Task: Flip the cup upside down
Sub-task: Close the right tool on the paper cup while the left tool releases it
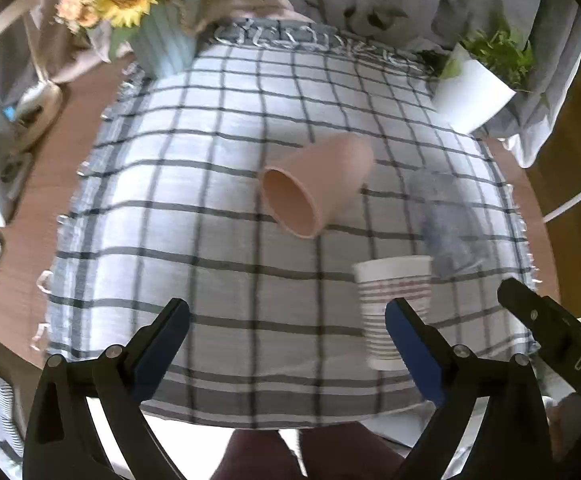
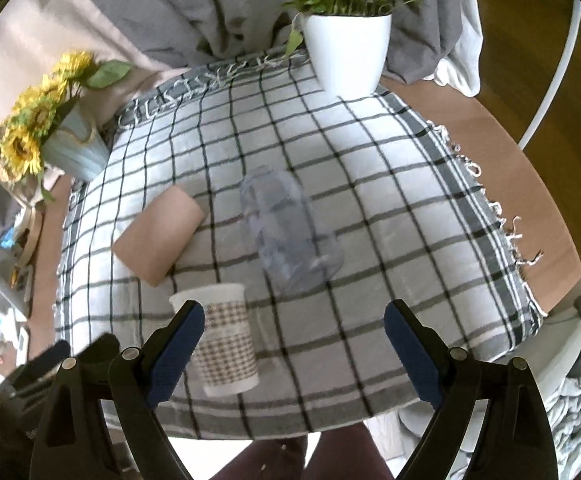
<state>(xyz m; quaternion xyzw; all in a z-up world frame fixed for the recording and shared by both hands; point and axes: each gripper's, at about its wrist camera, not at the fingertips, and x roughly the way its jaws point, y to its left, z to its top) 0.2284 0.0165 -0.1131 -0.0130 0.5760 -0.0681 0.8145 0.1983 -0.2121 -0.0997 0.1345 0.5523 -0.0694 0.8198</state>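
Left wrist view, "DAS" on right gripper (image 1: 530, 308), both grippers spread wide and empty, patterned cup (image 1: 394, 304) upright.

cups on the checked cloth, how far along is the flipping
Nothing clearly flipped. The patterned paper cup stands rim up near the table edge; the pink cup and clear plastic cup lie on their sides. In hand: nothing, left gripper and right gripper are open and empty. Left: grasp a cup and invert it.

3 cups: pink cup (image 1: 316, 184), clear cup (image 2: 290, 232), patterned cup (image 2: 226, 340); 2 plant pots: white pot (image 2: 348, 54), blue pot (image 1: 166, 46).
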